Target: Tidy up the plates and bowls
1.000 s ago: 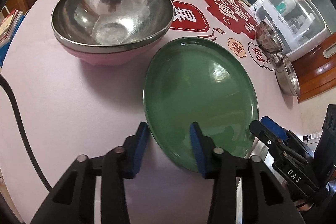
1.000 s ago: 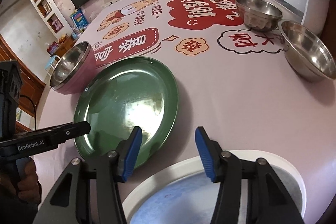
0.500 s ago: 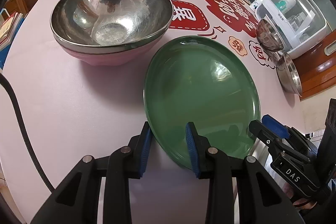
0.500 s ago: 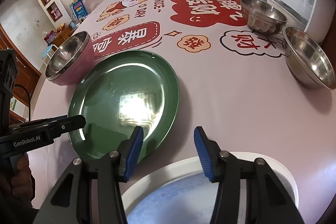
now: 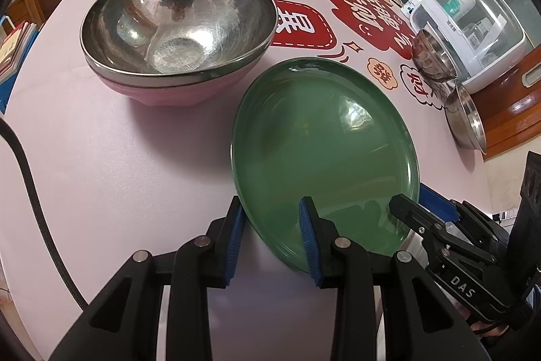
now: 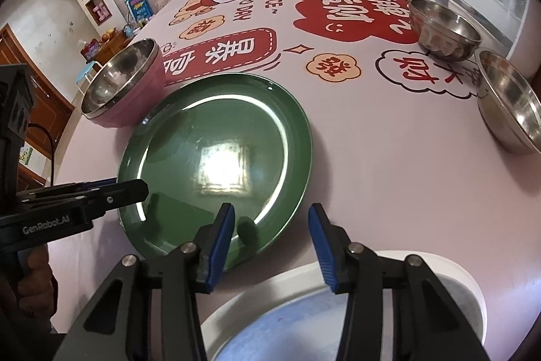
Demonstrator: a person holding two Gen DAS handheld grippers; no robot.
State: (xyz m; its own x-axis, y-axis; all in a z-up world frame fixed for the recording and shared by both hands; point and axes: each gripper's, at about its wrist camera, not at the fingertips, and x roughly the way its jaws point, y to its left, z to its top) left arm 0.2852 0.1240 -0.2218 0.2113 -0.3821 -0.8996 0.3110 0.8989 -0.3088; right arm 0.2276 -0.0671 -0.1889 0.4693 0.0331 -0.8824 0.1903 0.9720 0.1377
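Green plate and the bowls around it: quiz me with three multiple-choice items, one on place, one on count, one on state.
1. What does the metal bowl beside the green plate sit in?
A. a pink bowl
B. a white plate
C. nothing, bare table

2. How many loose steel bowls stand at the table's right side?
A. one
B. two
C. four

3. How does the left gripper stand to the green plate?
A. far off
B. its rim between the fingers
C. underneath it

Key: 1 A, the pink bowl shows under its rim. 2 B, a near steel bowl and a far steel bowl. 3 B, blue pads flank the near rim.
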